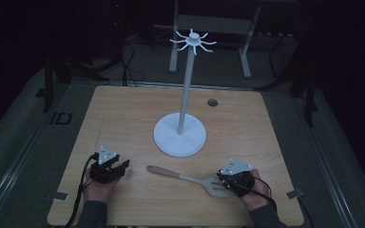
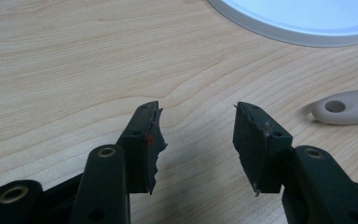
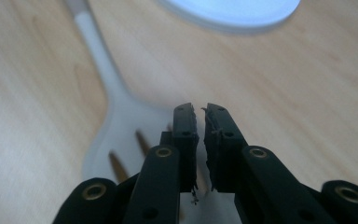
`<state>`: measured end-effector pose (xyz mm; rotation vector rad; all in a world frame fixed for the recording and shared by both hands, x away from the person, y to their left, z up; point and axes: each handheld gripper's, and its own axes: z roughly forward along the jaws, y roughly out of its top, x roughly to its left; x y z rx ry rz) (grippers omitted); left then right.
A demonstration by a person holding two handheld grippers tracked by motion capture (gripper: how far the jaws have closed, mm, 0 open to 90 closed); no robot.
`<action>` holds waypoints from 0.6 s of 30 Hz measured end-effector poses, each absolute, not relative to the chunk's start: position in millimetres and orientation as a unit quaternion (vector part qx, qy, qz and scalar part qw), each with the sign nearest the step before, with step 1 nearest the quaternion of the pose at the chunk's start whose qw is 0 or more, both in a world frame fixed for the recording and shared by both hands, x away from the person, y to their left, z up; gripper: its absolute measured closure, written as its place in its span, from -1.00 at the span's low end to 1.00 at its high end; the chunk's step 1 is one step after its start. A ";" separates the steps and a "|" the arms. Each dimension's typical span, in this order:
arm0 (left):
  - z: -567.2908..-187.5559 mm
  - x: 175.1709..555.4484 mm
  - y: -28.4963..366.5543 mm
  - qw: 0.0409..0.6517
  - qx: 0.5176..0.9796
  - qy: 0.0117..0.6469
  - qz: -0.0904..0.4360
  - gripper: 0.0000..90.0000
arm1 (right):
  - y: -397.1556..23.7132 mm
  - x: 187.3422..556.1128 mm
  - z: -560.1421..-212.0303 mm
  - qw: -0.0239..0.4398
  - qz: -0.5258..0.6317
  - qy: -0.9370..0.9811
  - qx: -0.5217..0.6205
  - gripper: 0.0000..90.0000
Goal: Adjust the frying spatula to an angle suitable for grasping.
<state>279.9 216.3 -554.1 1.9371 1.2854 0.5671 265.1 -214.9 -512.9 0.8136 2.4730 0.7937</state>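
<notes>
A pale slotted spatula (image 1: 180, 176) lies flat on the wooden table (image 1: 123, 118), handle towards the left, head at the front right. My right gripper (image 1: 222, 182) sits over the head's right part. In the right gripper view its jaws (image 3: 199, 110) stand shut, with only a hairline gap and nothing seen between the tips; the spatula (image 3: 114, 105) lies under and left of them. My left gripper (image 1: 122, 166) rests at the front left, open and empty (image 2: 196, 109), and the spatula's handle end (image 2: 349, 106) lies to its right.
A white hook stand (image 1: 186, 90) rises from a round base (image 1: 166, 137) at the table's middle, with several hooks at its top (image 1: 193, 41). The base's rim shows ahead of both grippers (image 2: 298, 23) (image 3: 228, 13). A small dark hole (image 1: 212, 102) marks the far right of the tabletop.
</notes>
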 end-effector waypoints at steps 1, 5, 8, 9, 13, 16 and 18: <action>-554.2 280.0 216.2 0.366 0.753 0.500 0.220 0.14 | -216.8 263.0 -514.7 0.205 0.284 0.890 0.292 0.85; -555.0 280.6 216.0 0.363 0.754 0.501 0.220 0.14 | -220.8 252.2 -518.6 0.199 0.285 0.893 0.287 0.86; -555.5 281.0 215.7 0.361 0.755 0.502 0.219 0.14 | -221.8 244.9 -521.0 0.195 0.283 0.896 0.282 0.89; -555.6 281.2 215.6 0.361 0.755 0.502 0.218 0.14 | -222.1 243.8 -521.5 0.194 0.281 0.898 0.279 0.89; -555.5 281.2 216.0 0.360 0.755 0.502 0.219 0.14 | -223.1 240.4 -525.9 0.190 0.274 0.901 0.279 0.89; -555.9 281.5 216.0 0.359 0.754 0.504 0.219 0.14 | -223.2 236.5 -528.3 0.186 0.273 0.903 0.274 0.89; -556.2 281.7 216.0 0.357 0.755 0.505 0.219 0.14 | -222.8 232.7 -529.0 0.182 0.269 0.906 0.272 0.89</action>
